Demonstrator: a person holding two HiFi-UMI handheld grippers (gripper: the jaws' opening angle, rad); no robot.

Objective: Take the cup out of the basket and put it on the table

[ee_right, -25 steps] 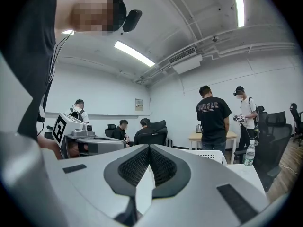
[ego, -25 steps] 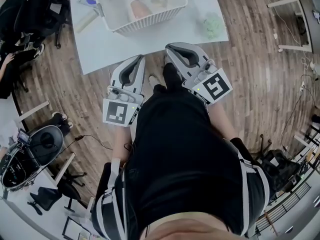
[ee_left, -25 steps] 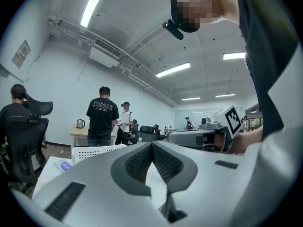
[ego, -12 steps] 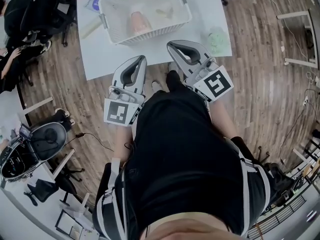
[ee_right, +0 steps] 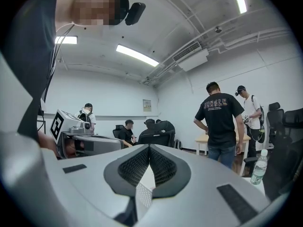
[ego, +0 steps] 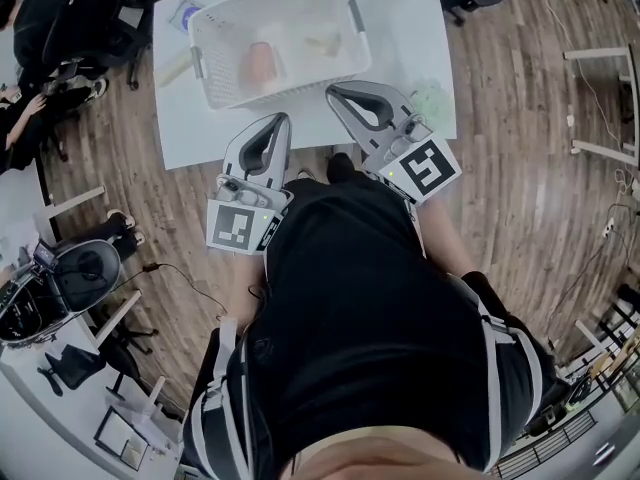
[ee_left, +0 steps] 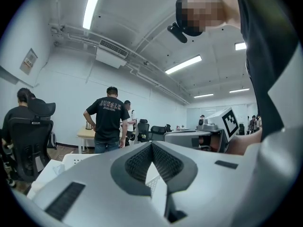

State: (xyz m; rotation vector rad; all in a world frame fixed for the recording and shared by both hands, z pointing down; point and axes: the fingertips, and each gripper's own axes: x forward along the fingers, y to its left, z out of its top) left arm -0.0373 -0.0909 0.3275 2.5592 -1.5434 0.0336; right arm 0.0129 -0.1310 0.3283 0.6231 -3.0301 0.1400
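A pinkish cup (ego: 261, 63) stands inside the white slatted basket (ego: 352, 28) on the white table (ego: 400, 38) in the head view. My left gripper (ego: 281, 119) reaches over the table's near edge and stops just short of the basket's near wall, its jaws shut and empty. At the basket's near right corner is my right gripper (ego: 333, 91), likewise shut on nothing. In the left gripper view the left gripper (ee_left: 151, 144) has its tips meeting; the right gripper (ee_right: 149, 147) looks the same in its own view. The cup is hidden in both gripper views.
A pale object (ego: 322, 43) also lies in the basket. A green lump (ego: 432, 90) sits on the table's right part, a blue-topped item (ego: 185, 14) at its left. A bottle (ee_right: 259, 167) stands at the table's far side. Office chairs and bags (ego: 70, 28) crowd the left; people (ee_left: 107, 119) stand beyond.
The table and basket have slid closer and to the left in the head view. Both shut grippers now reach further over the table's near edge, up to the basket.
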